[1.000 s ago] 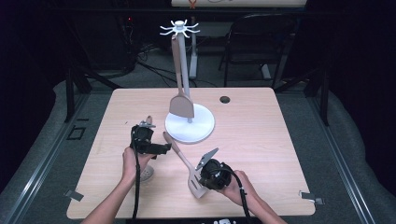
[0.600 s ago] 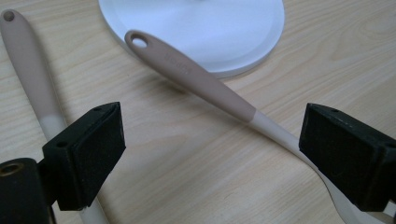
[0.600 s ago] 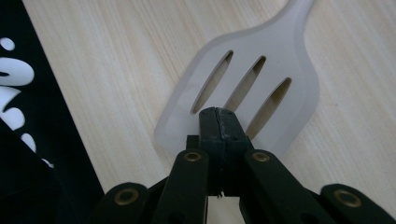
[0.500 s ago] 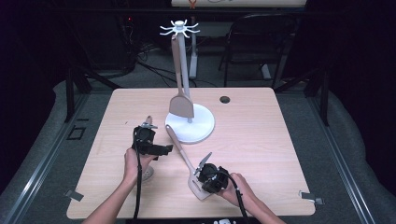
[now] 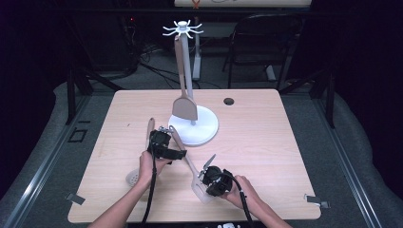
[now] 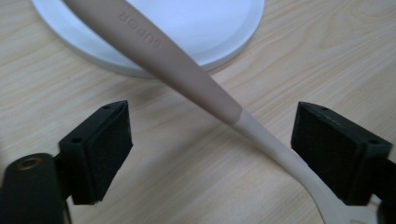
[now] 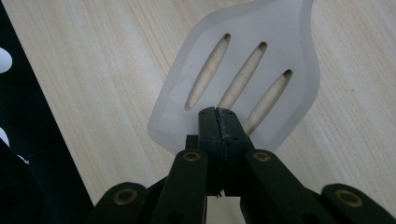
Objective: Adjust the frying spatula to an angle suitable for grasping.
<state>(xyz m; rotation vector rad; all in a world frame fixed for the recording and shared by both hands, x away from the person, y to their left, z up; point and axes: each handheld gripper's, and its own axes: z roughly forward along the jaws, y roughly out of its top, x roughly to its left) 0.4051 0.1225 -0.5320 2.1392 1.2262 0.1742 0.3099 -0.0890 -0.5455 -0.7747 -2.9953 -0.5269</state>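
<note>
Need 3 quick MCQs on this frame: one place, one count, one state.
1. Where is the slotted spatula's handle?
A. Between the left tool's jaws
B. Hanging on the stand
C. Off the table edge

2. How many slots are in the spatula's head?
A. Two
B. Three
C. Five

3. How do the right tool's jaws stand?
A. Wide open
B. Half open
C. Shut

Answers:
1. A: in the left gripper view the handle of the slotted spatula runs between the pads of the left tool, whose jaws have just been closing and stand open.
2. B: the right gripper view shows three long slots in the pale head.
3. C: the jaws of the right tool meet with no gap, tip over the head.
</note>
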